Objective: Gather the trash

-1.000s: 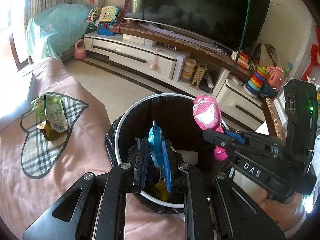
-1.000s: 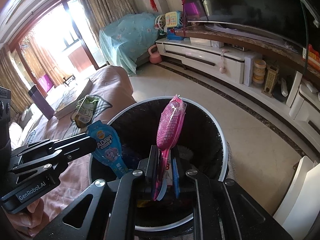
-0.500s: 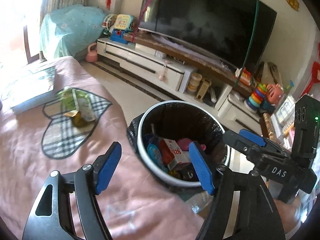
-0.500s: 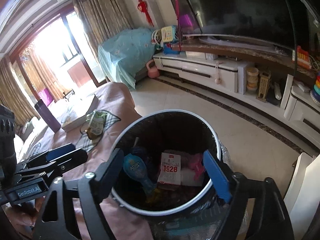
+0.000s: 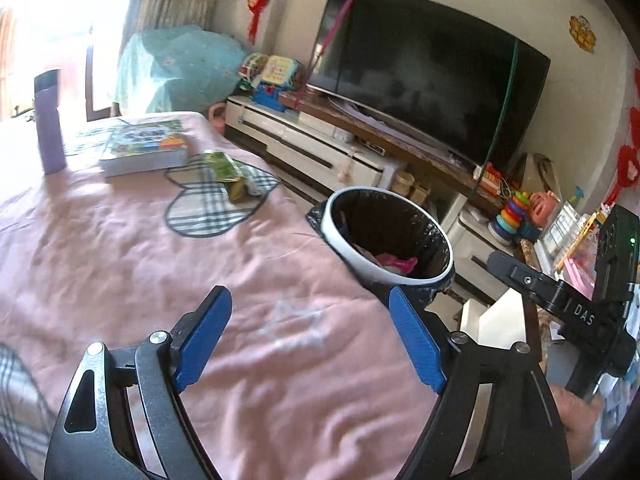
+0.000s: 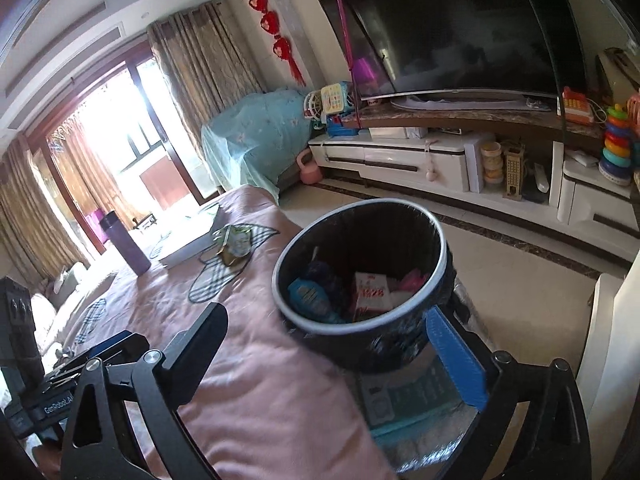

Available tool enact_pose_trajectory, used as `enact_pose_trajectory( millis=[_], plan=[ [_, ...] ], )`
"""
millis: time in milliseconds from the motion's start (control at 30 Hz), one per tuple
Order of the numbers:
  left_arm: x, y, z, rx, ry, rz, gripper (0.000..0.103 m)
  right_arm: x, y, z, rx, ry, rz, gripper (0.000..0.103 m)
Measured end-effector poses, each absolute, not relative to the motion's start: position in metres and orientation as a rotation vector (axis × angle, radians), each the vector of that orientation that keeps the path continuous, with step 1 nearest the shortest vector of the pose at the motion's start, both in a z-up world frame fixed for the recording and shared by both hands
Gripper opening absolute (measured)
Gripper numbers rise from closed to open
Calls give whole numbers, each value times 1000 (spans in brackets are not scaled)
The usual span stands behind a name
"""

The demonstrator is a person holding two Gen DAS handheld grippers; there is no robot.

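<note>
A white-rimmed trash bin (image 5: 400, 280) with a black liner stands beside the pink-covered table (image 5: 120, 264); it also shows in the right wrist view (image 6: 442, 256). Inside lie a blue wrapper (image 6: 310, 298), a pink wrapper (image 6: 412, 280) and a white box (image 6: 370, 290). A green snack wrapper (image 5: 230, 172) lies on the checked heart patch, also in the right wrist view (image 6: 236, 244). My left gripper (image 5: 308, 336) is open and empty above the table, near the bin. My right gripper (image 6: 336, 344) is open and empty, just in front of the bin.
A purple bottle (image 5: 50, 124) and a book (image 5: 144, 148) stand on the far part of the table. A TV (image 5: 432, 76) on a long white cabinet (image 5: 304, 152) with toys is beyond the bin. A white piece of furniture (image 6: 608, 360) is at the right.
Both grippers opened and dropped the blue and pink wrappers into the bin, then pulled back and up, away from it. The left gripper now looks over the table.
</note>
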State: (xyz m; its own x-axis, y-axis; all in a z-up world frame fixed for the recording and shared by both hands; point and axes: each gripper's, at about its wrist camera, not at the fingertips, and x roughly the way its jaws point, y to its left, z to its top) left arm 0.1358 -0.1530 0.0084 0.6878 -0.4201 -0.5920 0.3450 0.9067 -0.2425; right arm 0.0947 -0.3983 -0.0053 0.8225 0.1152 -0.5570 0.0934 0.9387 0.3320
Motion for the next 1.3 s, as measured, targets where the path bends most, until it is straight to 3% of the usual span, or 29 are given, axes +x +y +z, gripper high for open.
enact_pose_trajectory(
  millis=[167,300,600,1300],
  plan=[
    [107,-128,28,-128,592,-387,86,71,-381,14,333,554,18,101],
    [79,-114,40,-96,465,-313,103,43,-362,33,264,450,-16,103],
    [45,-108,26,4,296,-145,103,17,-335,14,125,326,-142,103],
    [36,-112,15,40,273,-76,103,9,-330,-4,83,315,-182,103]
  ],
)
